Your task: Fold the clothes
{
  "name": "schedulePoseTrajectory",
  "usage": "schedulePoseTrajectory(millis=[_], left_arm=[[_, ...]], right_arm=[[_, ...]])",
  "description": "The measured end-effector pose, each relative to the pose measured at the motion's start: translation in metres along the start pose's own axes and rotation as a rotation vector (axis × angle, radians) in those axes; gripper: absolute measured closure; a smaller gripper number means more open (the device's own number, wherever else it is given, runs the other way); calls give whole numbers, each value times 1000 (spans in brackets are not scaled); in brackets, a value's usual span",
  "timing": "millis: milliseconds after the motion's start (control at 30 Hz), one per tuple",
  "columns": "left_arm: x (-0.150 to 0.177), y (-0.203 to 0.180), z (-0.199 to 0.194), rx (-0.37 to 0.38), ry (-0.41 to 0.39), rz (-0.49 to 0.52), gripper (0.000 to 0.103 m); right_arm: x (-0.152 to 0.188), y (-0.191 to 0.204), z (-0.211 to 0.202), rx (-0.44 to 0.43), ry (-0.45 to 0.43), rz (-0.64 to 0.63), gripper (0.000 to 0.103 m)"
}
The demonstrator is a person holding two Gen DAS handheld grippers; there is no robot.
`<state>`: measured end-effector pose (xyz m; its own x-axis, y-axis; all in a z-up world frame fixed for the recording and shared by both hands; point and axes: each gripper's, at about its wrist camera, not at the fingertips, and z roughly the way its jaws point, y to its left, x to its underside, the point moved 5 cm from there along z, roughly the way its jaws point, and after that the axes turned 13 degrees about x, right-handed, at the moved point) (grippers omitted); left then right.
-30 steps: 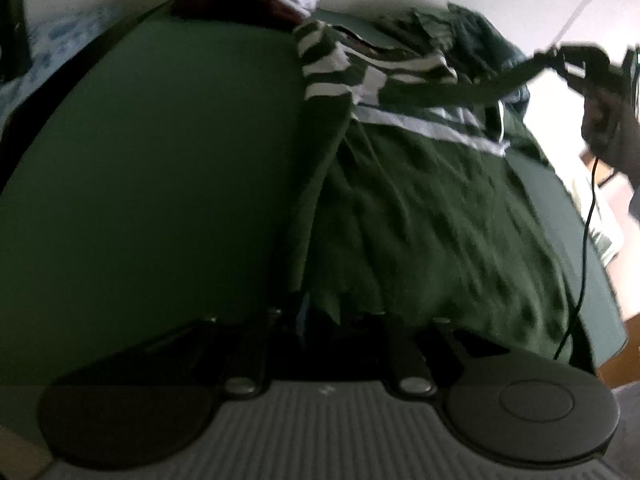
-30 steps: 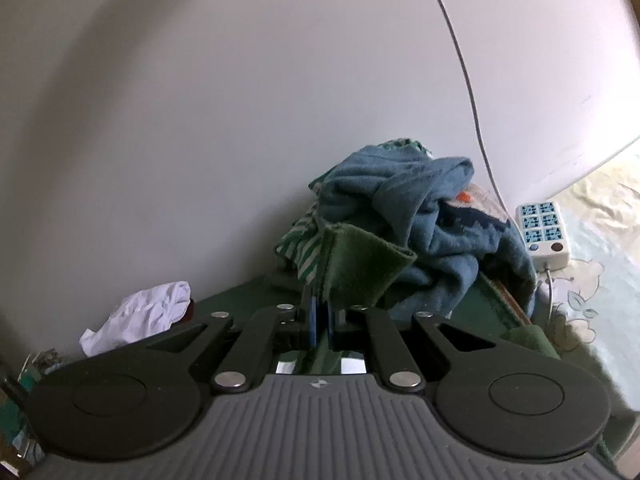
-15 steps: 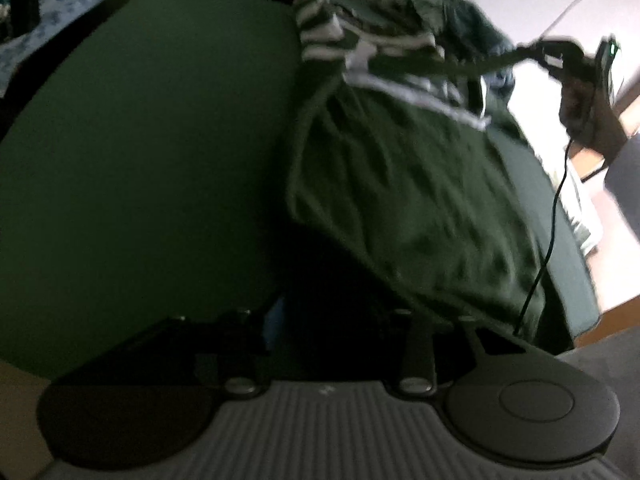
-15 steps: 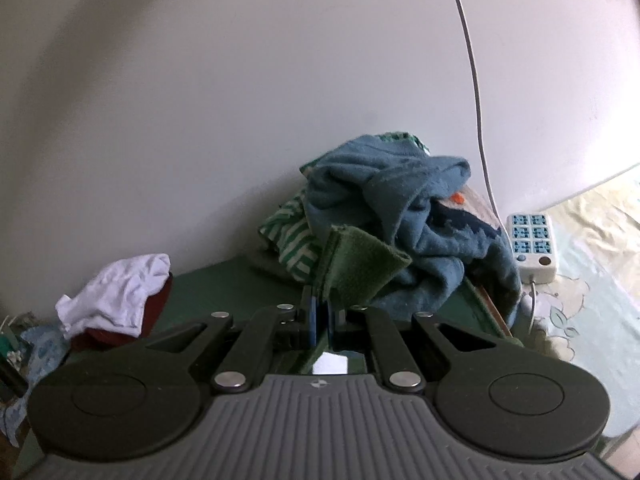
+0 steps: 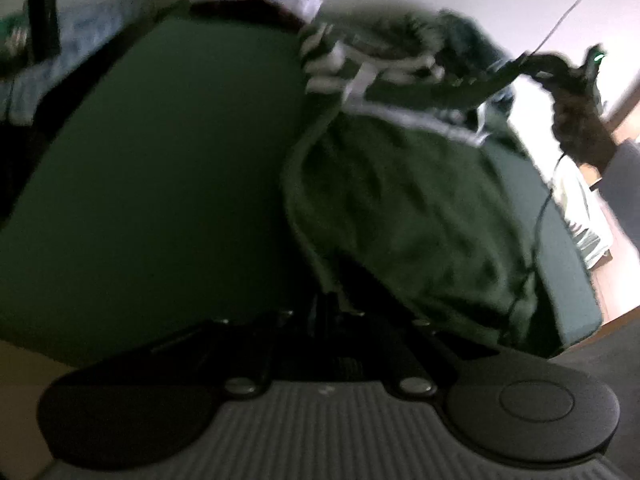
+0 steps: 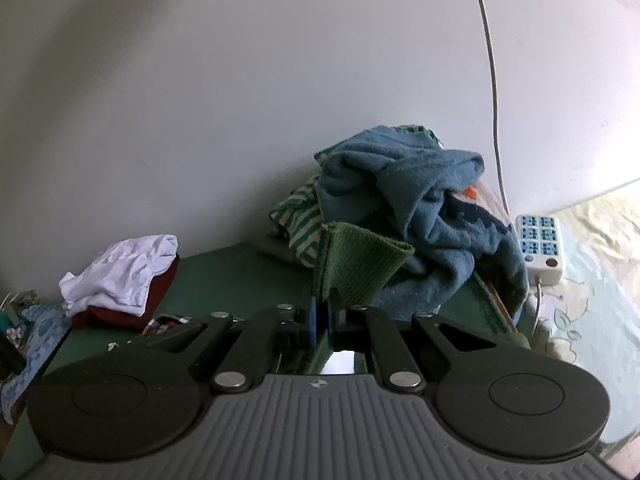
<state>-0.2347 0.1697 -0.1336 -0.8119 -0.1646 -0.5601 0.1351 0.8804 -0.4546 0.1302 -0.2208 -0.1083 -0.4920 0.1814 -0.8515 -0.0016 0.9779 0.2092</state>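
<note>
A dark green sweater [image 5: 408, 208] with white stripes across its chest lies spread on the green table [image 5: 160, 184], blurred in the left wrist view. My left gripper [image 5: 330, 300] is shut on the sweater's hem at the near edge. My right gripper [image 6: 322, 312] is shut on the ribbed green cuff [image 6: 360, 268] of the sleeve, which stands up between the fingers. In the left wrist view that sleeve [image 5: 472, 88] stretches up and right to the other gripper, held by a hand [image 5: 580, 128].
A pile of clothes with a blue sweater [image 6: 416, 216] on top sits against the wall. White cloth on a dark red garment [image 6: 120, 272] lies at the table's far left. A white power strip [image 6: 540, 244] rests on patterned fabric at the right.
The left wrist view has shifted and blurred as the sweater's hem is pulled; the right gripper has risen and swung right, still holding the cuff.
</note>
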Motion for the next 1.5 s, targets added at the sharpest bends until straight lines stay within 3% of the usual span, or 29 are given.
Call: schedulePoseTrajectory(millis=[133,367,467,533,633,700,833,867,900,967,1033,1100,1400,1500], left_arm=[[-27,-25,-31,37,-56,80,103],[-12,-43,17,155,41,67,103],[6,-45,42,125,125,75,103],[14,-38,36,60,120,82,101],[26,-21,21,-22,101,46,88],[31,-8,15,-48,83,-18,70],[38,1,27,-27,66,-73,57],[40,1,33,-13,71,-81,46],[43,2,39,-14,81,-82,42],[44,4,46,-19,81,-78,42],[43,5,47,-5,77,-84,49],[42,6,47,10,73,-90,103],[3,-47,15,92,47,152,103],[-4,-68,13,108,113,296,103]], right_arm=[[-7,-5,-2,6,-20,4,97],[-4,-12,3,34,-18,-15,97],[-1,-15,5,45,-4,-23,97],[1,-16,4,43,2,-34,97],[4,-16,2,40,2,-58,97],[7,-17,4,35,11,-58,97],[14,-16,12,29,41,-36,97],[15,-15,12,27,46,-31,97],[17,-15,13,25,49,-27,97],[17,-12,12,23,48,-36,97],[16,-9,9,21,40,-56,97],[14,-9,7,22,34,-60,97],[-4,-17,2,44,-16,-44,97],[-7,-20,2,54,-24,-37,97]])
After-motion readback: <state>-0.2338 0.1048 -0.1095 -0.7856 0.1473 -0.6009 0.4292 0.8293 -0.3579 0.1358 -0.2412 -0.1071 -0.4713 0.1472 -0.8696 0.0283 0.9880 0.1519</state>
